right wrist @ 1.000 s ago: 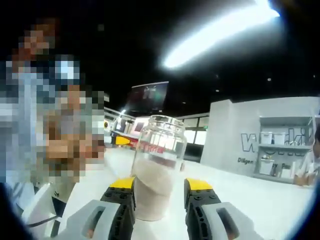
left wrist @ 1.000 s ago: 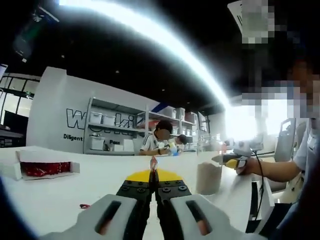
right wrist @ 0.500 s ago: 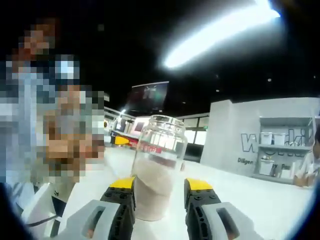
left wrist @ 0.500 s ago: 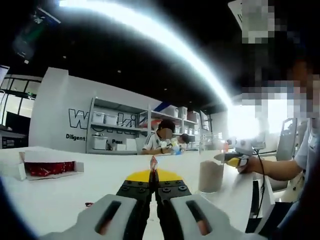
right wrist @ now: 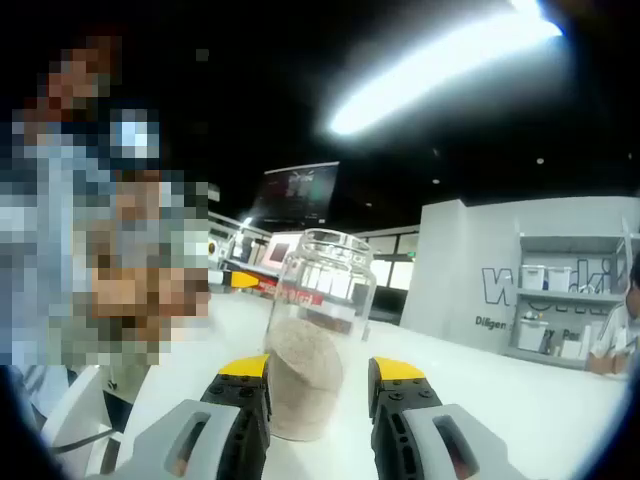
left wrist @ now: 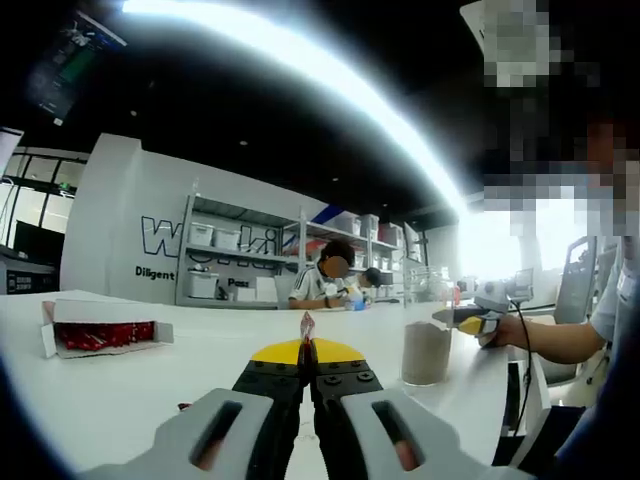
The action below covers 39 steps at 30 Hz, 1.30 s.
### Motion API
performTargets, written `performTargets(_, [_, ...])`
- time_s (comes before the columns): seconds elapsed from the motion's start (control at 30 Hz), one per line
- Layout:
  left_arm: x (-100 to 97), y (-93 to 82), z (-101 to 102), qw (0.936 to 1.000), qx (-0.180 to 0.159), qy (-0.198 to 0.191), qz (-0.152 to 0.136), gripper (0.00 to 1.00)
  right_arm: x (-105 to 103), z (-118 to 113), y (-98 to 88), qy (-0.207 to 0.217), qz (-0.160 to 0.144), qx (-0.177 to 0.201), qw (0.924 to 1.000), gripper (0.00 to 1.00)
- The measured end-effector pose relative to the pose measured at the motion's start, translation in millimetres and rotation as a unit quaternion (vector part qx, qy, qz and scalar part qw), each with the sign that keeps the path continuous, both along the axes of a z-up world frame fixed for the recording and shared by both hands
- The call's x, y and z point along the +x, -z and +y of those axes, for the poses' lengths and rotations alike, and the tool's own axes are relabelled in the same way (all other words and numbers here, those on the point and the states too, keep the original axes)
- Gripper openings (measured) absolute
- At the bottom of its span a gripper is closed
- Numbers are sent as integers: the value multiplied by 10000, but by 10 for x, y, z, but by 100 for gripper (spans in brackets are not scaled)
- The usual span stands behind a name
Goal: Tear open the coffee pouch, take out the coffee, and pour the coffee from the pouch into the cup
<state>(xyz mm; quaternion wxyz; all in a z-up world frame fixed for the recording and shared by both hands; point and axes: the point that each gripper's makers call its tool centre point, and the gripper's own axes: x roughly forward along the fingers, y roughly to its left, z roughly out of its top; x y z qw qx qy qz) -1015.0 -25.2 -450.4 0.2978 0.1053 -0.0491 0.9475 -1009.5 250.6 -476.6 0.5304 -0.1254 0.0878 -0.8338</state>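
A clear glass cup (right wrist: 318, 330), about half full of light brown coffee powder, stands on the white table right in front of my right gripper (right wrist: 322, 372). That gripper is open, with its yellow-tipped jaws on either side of the cup's base. In the left gripper view the same cup (left wrist: 427, 345) stands at the right, with the right gripper (left wrist: 462, 322) beside it in a person's hand. My left gripper (left wrist: 306, 348) is shut on a thin red and white coffee pouch (left wrist: 306, 323), seen edge-on and sticking up from the jaw tips.
An open white box (left wrist: 100, 333) with red pouches lies at the left on the table (left wrist: 150, 380). A small red scrap (left wrist: 183, 407) lies near my left jaws. Two people sit at the far end before shelving. The person's forearm (left wrist: 545, 338) reaches in from the right.
The left gripper view has drifted slightly, shifting the box and cup in the picture. In the right gripper view the powder's top looks rounder and more slanted. Both grippers keep their state.
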Motion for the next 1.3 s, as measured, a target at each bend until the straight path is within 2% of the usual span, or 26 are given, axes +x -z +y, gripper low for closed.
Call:
performTargets(0.77, [-48, 30, -144, 9999, -35, -120, -76, 5, -10, -3, -4, 5, 1, 4, 10000, 39])
performTargets(1.03, [-59, 56, -148, 9996, -207, -177, -80, 5, -9, -4, -5, 4, 2, 2, 10000, 39])
performTargets(1.3, [-55, 67, -153, 9995, -233, -200, -92, 5, -13, 0, -2, 8, -4, 4, 10000, 39])
